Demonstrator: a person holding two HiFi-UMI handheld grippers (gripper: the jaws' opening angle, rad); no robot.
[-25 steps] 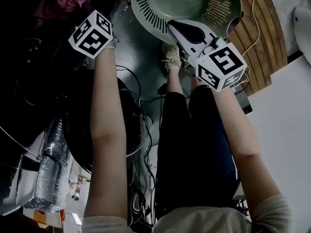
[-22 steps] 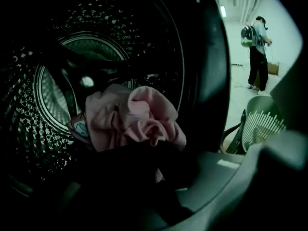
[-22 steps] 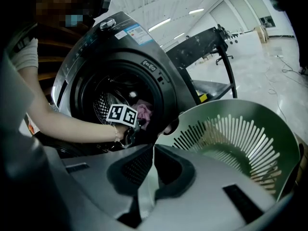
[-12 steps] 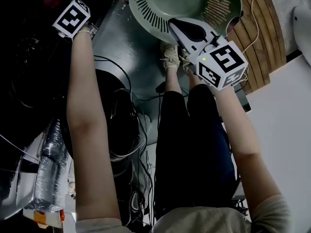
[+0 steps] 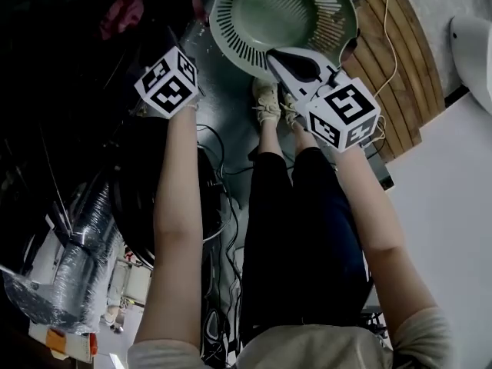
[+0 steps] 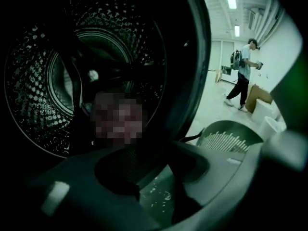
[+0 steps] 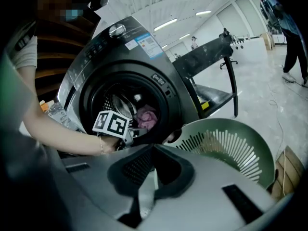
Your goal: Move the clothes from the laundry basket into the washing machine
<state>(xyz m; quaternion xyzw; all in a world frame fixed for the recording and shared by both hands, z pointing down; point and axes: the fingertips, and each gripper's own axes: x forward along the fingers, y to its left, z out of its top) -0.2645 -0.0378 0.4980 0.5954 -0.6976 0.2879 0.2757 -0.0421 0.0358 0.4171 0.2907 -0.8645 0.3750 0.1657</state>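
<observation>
From where I stand, the left gripper (image 6: 158, 189) is at the mouth of the washing machine (image 7: 144, 66), pointing down into the drum (image 6: 43, 81). Its jaws have just been opening and now stand apart, with nothing between them, only the sill of the opening showing through the gap. The right gripper (image 7: 153, 158) hovers over the laundry basket (image 5: 234, 37) with its jaws pressed together on nothing.

The clothes (image 7: 147, 117) lie inside the drum as a pink bundle, low and near the front. The basket, just beside the machine on the floor, looks bare down to its green bottom, so I judge this to be the end of a drop, and likely the last one.

To finish it well, the released gripper should come straight back out along the line it points, keeping its open jaws off the rim of the opening so nothing snags and gets dragged out again. The bundle sits close to the front, so a nudge deeper would keep cloth clear of the door seal. Before calling it done, the clenched gripper should tilt over the basket for a proper look along the slotted wall, where a small item could hide.
</observation>
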